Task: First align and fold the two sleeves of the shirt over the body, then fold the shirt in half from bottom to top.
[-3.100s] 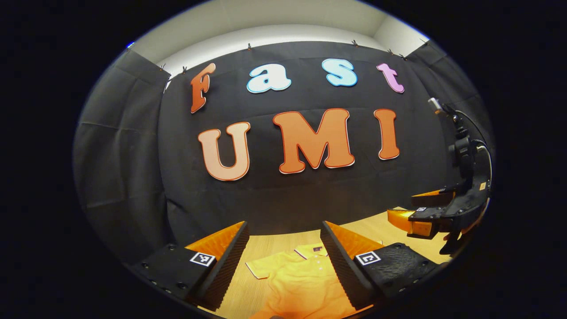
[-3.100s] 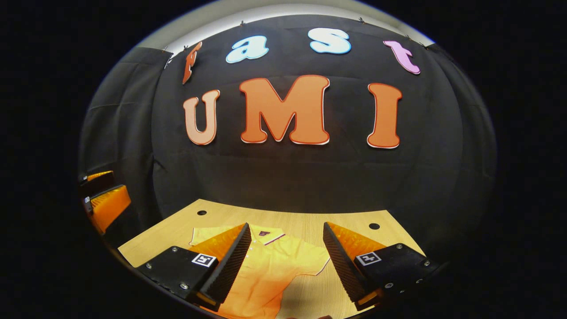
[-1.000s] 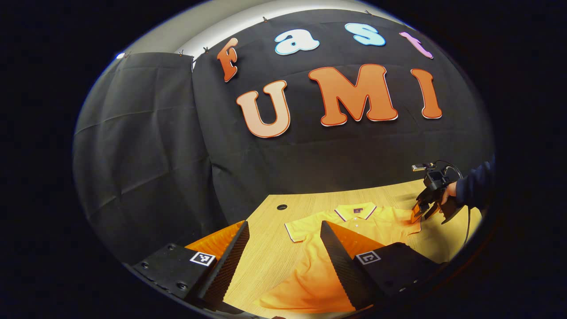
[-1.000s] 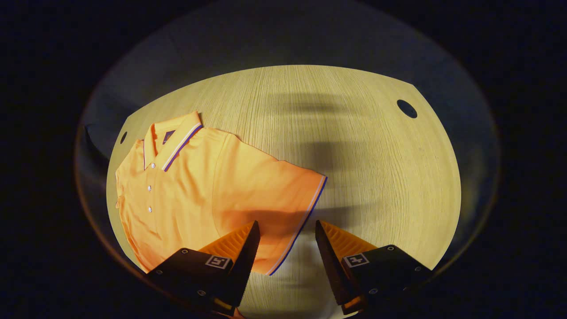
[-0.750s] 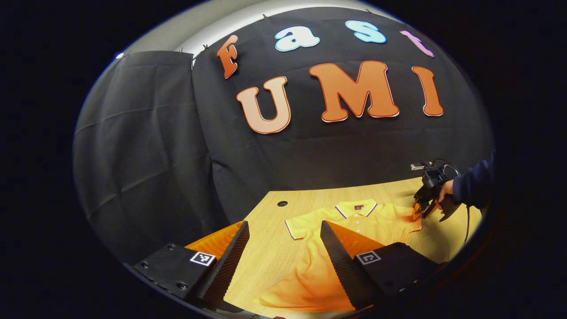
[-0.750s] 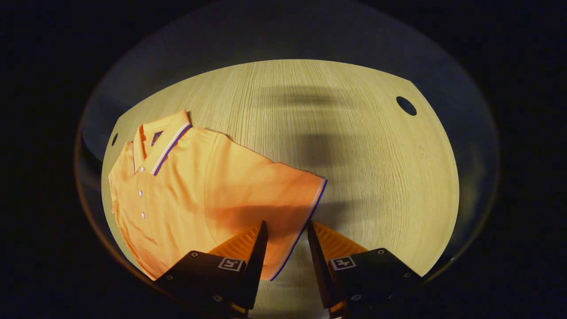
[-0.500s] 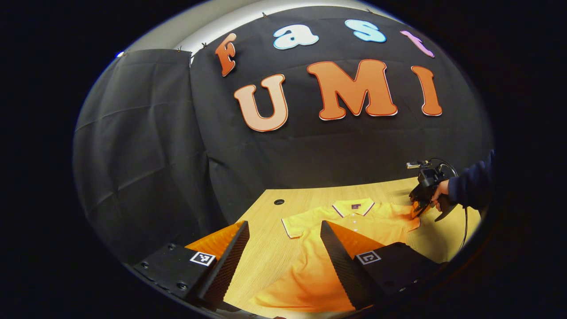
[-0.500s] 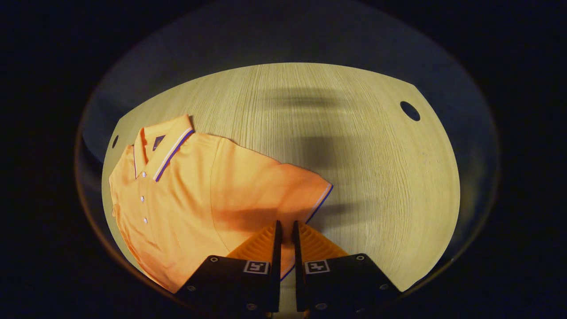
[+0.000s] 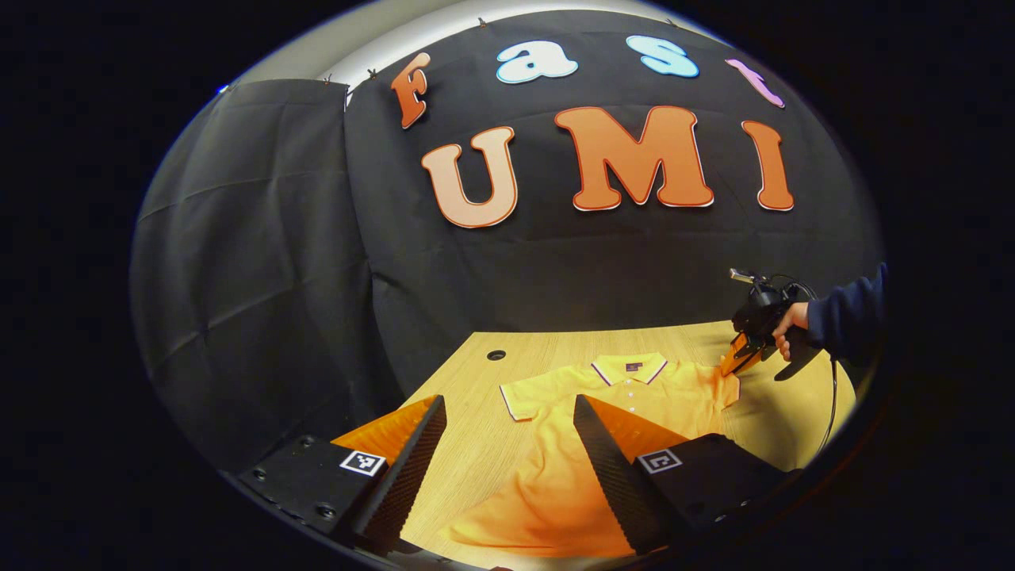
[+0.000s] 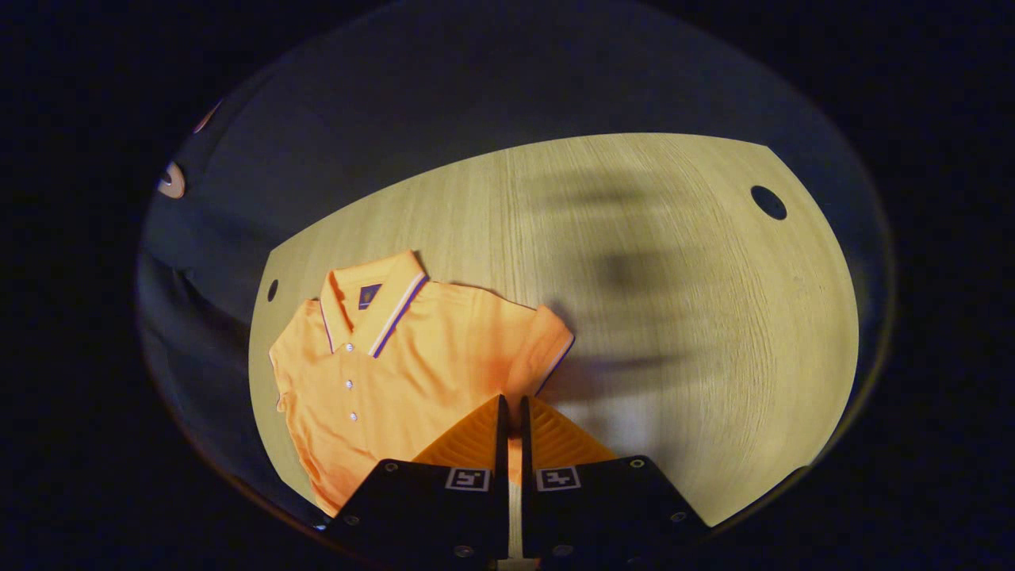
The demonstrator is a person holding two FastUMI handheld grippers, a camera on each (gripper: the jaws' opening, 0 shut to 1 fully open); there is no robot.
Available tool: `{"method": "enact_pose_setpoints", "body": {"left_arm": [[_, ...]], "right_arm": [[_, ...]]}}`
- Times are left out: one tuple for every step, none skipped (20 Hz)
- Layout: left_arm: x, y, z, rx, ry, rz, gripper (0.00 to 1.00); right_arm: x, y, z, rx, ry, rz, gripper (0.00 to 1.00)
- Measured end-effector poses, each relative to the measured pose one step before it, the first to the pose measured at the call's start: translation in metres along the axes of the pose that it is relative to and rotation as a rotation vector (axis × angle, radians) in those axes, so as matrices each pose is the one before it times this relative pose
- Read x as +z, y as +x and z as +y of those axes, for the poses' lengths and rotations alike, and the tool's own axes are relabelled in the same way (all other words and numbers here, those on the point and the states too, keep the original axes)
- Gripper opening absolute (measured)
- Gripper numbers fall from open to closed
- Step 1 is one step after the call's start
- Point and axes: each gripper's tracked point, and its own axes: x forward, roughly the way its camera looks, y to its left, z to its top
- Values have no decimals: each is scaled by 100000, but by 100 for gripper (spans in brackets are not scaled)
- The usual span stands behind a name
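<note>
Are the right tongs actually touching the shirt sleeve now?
Touching. In the right gripper view the right tongs are closed on the sleeve of the shirt, its fabric pinched between them.

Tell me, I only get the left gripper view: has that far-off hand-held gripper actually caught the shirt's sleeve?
Observer: Yes. In the right gripper view, the right hand-held gripper has both fingers pressed together on the cloth of the sleeve of the orange shirt.
Operator: Does the sleeve lie flat?
Observer: It seems not. Its striped cuff looks bunched and raised, with a shadow beside it on the table.
Operator: Anything else on that side of the table?
Observer: A round hole near the far corner.
</note>
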Motion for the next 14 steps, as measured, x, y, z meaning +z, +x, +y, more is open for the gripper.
{"method": "enact_pose_setpoints", "body": {"left_arm": [[-84,-66,-71,-58,-71,251,99],[-25,-12,-21,-3,-208,419,99],[-33,44,-10,-152,-428,-32,99],[125,-63,-21,-206,-635,-52,99],[-114,-54,35,-97,-499,59,99],[0,41,87,176,-416,-85,99],[-136,-75,48,296,-425,456,99],[-112,9,19,580,-533,394,99],[-153,104,86,629,-454,606,99],[-276,114,201,974,-382,557,99],[-174,-47,169,1131,-277,537,99],[-256,-288,295,1057,-361,132,99],[-110,-313,361,923,-395,152,99],[-421,-646,602,770,-431,410,99]], "right_arm": [[325,-318,674,576,-522,-420,7],[171,-119,807,1429,-371,-318,7],[5,-23,831,1544,152,150,7],[-227,-61,755,1140,251,1022,7],[-31,37,609,1316,38,360,7],[98,103,632,1517,-348,99,7],[60,102,438,1052,92,-214,7],[166,117,514,1078,954,-238,7],[92,194,499,1419,1374,-132,7],[11,167,356,1133,1317,195,7],[72,-20,282,828,796,469,7],[-155,210,263,996,-149,133,10],[51,51,159,826,-664,-193,12],[31,31,452,1813,-561,-353,12]]}}
